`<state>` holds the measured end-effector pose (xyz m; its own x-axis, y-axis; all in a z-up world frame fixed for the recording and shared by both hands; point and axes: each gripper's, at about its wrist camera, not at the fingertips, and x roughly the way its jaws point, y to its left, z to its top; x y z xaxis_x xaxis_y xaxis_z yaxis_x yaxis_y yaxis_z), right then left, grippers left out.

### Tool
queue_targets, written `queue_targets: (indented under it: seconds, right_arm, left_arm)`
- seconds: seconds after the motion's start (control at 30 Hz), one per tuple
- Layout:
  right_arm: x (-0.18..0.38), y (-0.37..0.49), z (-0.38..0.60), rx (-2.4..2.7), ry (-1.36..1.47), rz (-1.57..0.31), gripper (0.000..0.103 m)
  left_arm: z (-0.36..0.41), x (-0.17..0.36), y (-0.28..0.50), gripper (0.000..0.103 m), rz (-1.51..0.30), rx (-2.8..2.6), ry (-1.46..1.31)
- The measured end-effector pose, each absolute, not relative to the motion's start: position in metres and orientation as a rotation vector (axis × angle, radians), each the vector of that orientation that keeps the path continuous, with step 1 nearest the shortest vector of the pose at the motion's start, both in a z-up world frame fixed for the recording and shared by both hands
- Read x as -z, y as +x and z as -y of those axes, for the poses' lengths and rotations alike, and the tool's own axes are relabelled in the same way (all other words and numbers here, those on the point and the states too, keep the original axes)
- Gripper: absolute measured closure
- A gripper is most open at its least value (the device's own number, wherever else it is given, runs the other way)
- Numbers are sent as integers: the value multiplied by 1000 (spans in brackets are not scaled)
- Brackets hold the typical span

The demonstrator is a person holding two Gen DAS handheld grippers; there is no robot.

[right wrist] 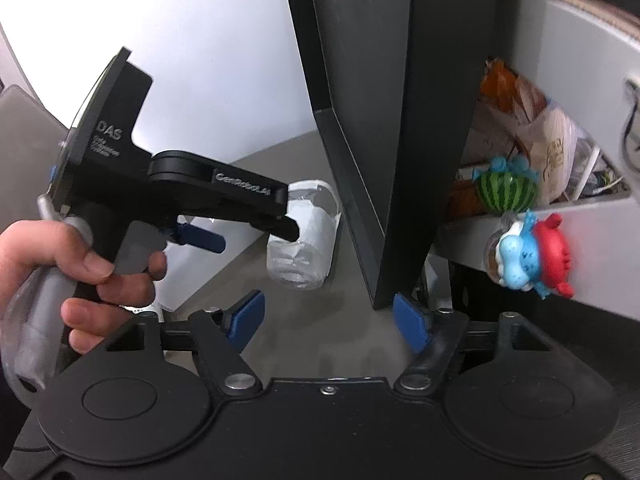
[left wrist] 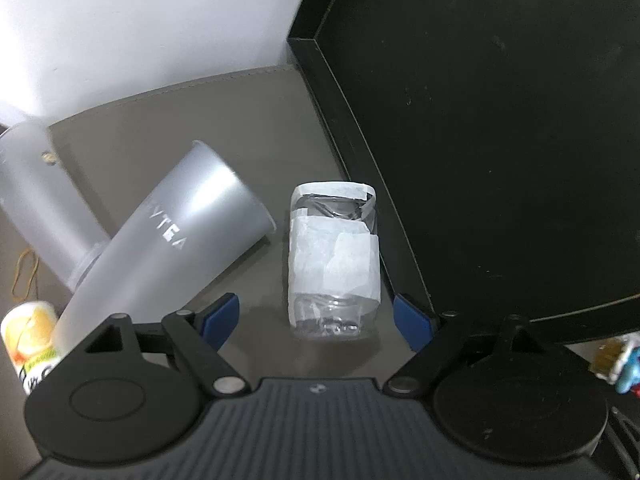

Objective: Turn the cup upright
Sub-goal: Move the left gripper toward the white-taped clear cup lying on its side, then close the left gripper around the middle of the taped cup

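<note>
A clear plastic cup (left wrist: 334,260) wrapped in white paper stands upside down on the grey table (left wrist: 260,128), mouth down, beside a black monitor. My left gripper (left wrist: 316,316) is open, its blue pads on either side of the cup's lower end, not touching. In the right wrist view the same cup (right wrist: 308,240) shows behind the left gripper body (right wrist: 180,192), held by a hand. My right gripper (right wrist: 328,316) is open and empty, nearer than the cup.
A frosted tumbler (left wrist: 172,240) leans tilted left of the cup, against another frosted container (left wrist: 40,196). A black monitor (left wrist: 500,140) stands close on the right. A yellow-printed can (left wrist: 28,336) and rubber band (left wrist: 24,272) lie far left. Toys (right wrist: 528,252) sit right.
</note>
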<state>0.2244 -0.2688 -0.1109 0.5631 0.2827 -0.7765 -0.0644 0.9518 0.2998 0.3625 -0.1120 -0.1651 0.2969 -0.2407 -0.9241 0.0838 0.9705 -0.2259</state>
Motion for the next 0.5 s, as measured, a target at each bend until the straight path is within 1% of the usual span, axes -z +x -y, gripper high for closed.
queue_targets:
  seconds: [0.37, 0.43, 0.47, 0.5]
  right_arm:
    - [125, 227, 273, -173, 268, -978, 33]
    - [127, 228, 274, -166, 279, -984, 33]
    - [128, 228, 275, -164, 287, -987, 33]
    - [129, 228, 276, -161, 290, -989, 33]
  left_arm:
    - [133, 191, 385, 19, -1261, 223, -106]
    - [139, 195, 386, 23, -1267, 227, -93]
    - [141, 197, 386, 29, -1268, 223, -80]
    - [142, 200, 386, 38, -1271, 213, -73]
